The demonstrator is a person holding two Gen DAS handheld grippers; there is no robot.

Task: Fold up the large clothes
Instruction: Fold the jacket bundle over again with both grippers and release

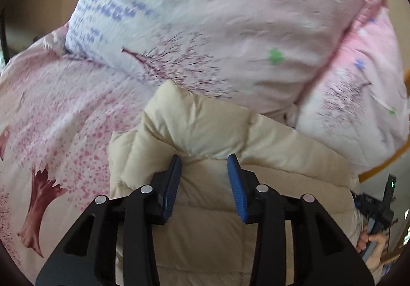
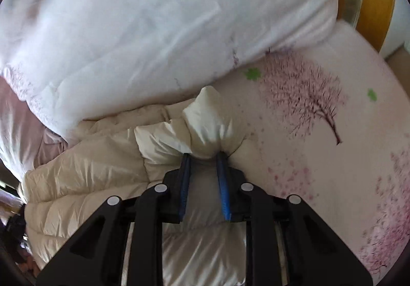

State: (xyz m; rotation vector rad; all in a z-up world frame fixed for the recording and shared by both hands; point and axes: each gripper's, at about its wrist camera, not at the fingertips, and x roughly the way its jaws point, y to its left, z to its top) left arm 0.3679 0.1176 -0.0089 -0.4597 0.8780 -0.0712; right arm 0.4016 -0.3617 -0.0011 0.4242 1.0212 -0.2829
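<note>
A: Well, what does everything lie on?

B: A bed (image 2: 320, 170) under a pale sheet printed with pink blossom trees. A wooden bed frame (image 2: 374, 3) shows at the far right, with a strip of plain wall beyond it.

A: And the garment?

B: One cream puffer jacket (image 1: 205, 222) lies on the sheet, its far edge touching a bulky white-and-pink quilt (image 2: 128, 29) heaped behind it.

A: Any clear room around it?

B: In the right wrist view bare sheet lies open to the right of the jacket. In the left wrist view bare sheet lies to its left. The quilt closes off the far side.

A: The tongs?

B: Two. The left gripper (image 1: 204, 157) stands parted over the jacket, pads apart from the fabric. The right gripper (image 2: 203, 155) pinches a puffy fold of jacket that bulges past its fingertips. A hand (image 1: 369, 242) holds that tool at the jacket's right edge.
</note>
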